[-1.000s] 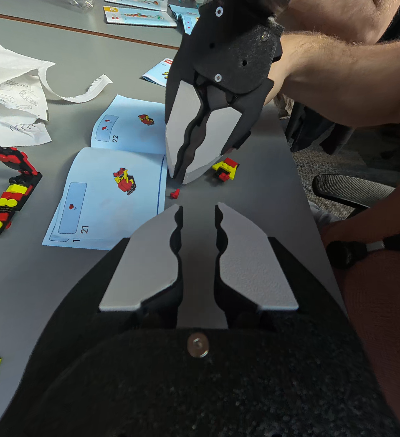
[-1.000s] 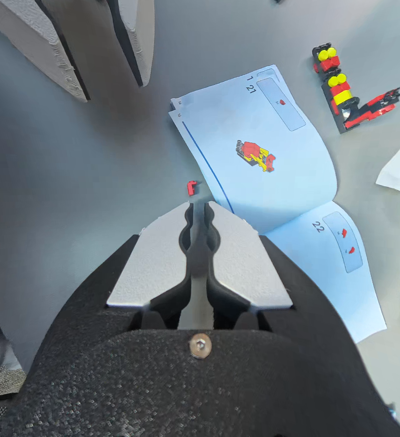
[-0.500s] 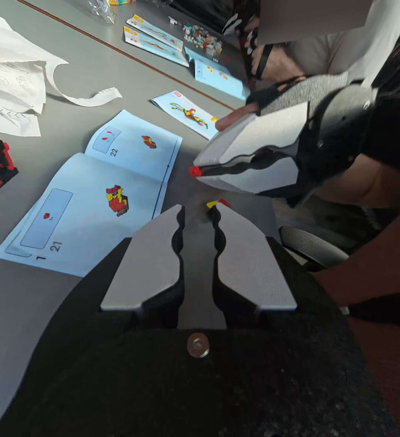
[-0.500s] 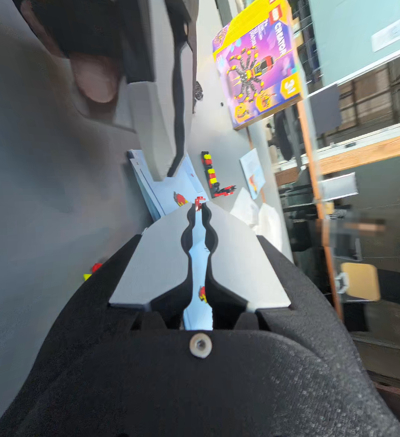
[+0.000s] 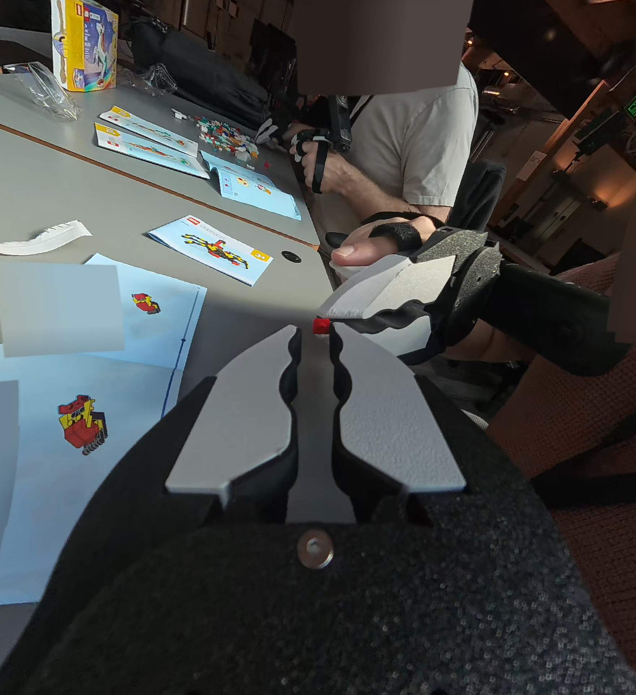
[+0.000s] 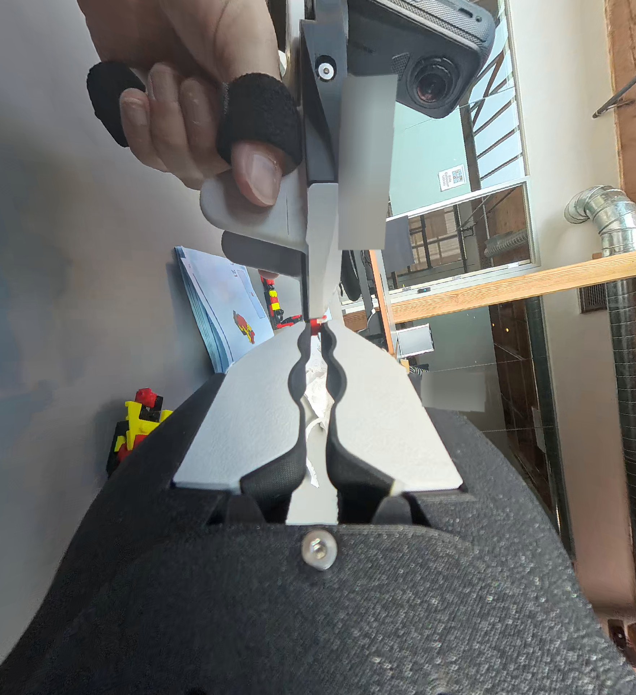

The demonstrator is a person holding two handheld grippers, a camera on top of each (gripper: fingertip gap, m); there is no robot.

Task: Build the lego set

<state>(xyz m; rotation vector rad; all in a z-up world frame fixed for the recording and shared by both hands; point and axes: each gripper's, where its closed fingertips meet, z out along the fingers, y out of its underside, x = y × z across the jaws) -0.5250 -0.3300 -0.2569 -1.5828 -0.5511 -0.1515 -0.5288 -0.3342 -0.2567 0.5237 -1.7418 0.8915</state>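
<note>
A: Grippers first. State of the right gripper [image 5: 326, 326]?

B: Clenched on a tiny red lego piece [image 5: 320, 325], pinched at the very fingertips. The right wrist view shows the same piece [image 6: 315, 325] between its tips. It's held in the air above the grey table [image 5: 83, 203].

A: Left gripper [image 5: 313, 334]?

B: Released, jaws parted with a clear gap, nothing in them. Its tips sit just beside the red piece, one on each side. Can't tell if they touch it.

A: Where's the rest of the build?

B: Yellow, red and black sub-assembly [image 6: 138, 425] on the table beside the right gripper's body. A longer black, red and yellow strip [image 6: 273, 299] lies farther off past the open instruction booklet [image 5: 83, 432].

A: Containers?

B: One lego box [image 5: 83, 45] standing upright at the far end of the table; contents not visible. Clear plastic bag [image 5: 46, 90] beside it, looks flat, can't tell what's inside.

A: Anything loose?

B: Pile of small mixed bricks [image 5: 226, 135] straight on the table by a second person [image 5: 403, 150], not in any container. Closed booklets [image 5: 211, 250] lie nearby. Torn white paper strip [image 5: 34, 237] at the left.
</note>
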